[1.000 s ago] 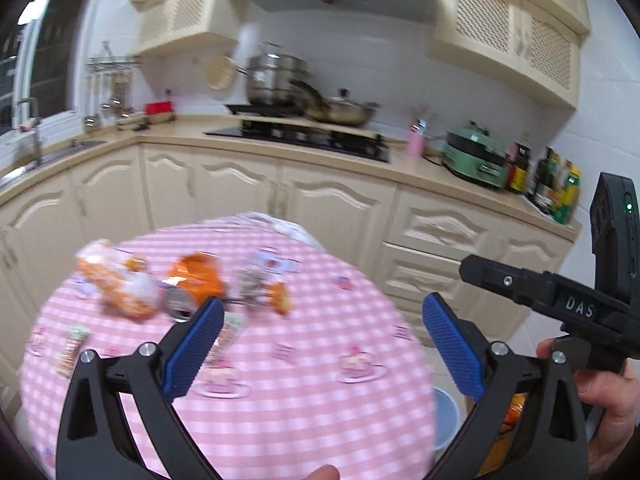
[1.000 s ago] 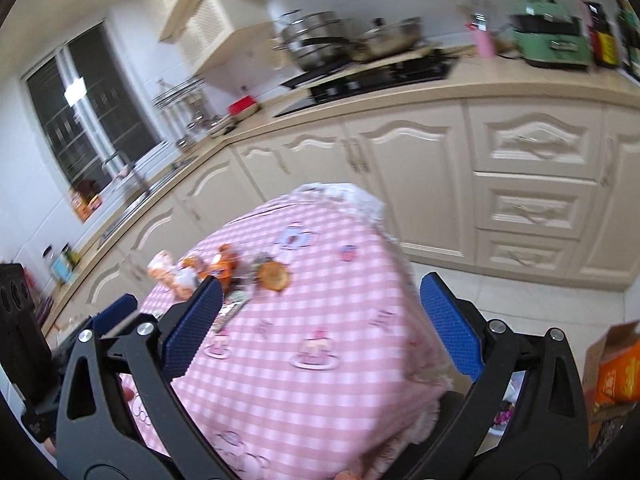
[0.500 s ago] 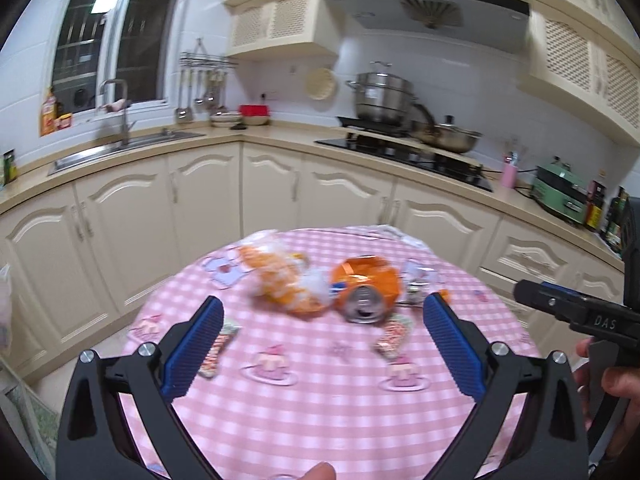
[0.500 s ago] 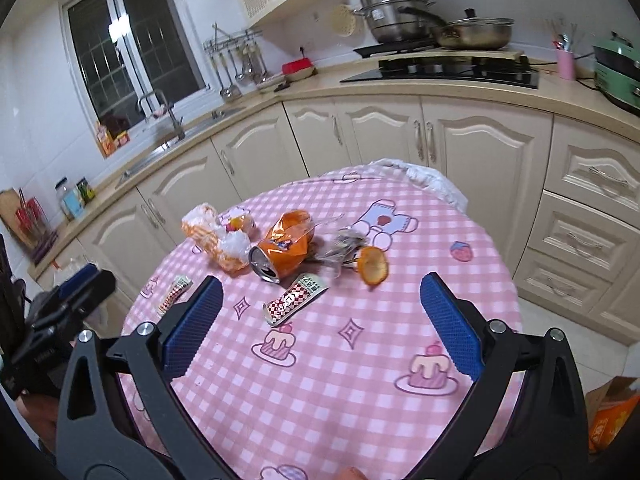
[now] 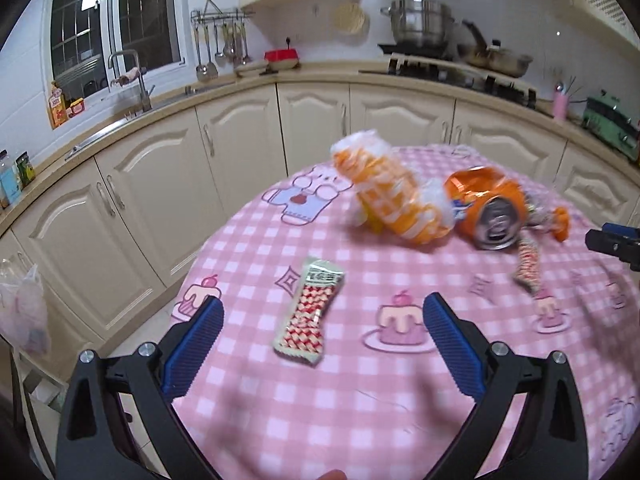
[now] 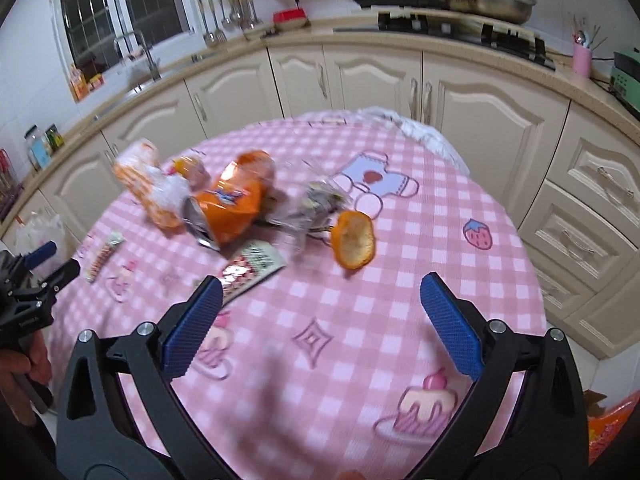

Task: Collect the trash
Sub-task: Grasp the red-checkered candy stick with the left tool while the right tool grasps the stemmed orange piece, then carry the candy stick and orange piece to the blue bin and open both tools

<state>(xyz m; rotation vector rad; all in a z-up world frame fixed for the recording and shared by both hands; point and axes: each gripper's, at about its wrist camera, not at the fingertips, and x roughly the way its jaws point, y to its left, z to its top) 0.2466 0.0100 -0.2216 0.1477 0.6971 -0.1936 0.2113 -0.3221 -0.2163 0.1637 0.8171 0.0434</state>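
Trash lies on a round table with a pink checked cloth. A red-and-white snack wrapper lies just ahead of my open, empty left gripper. Beyond it are an orange-white plastic bag, a crushed orange can and a second wrapper. In the right wrist view my open, empty right gripper hovers over the cloth, short of the can, a wrapper, an orange peel, crumpled clear plastic and the bag.
Cream kitchen cabinets and a counter curve behind the table, with a sink at left and a stove with pots at right. A plastic bag hangs at lower left. An orange carton sits on the floor at right.
Both grippers have moved in closer and lower over the table. The left view has swung left, so the near wrapper now lies between its fingers. Both stay open.
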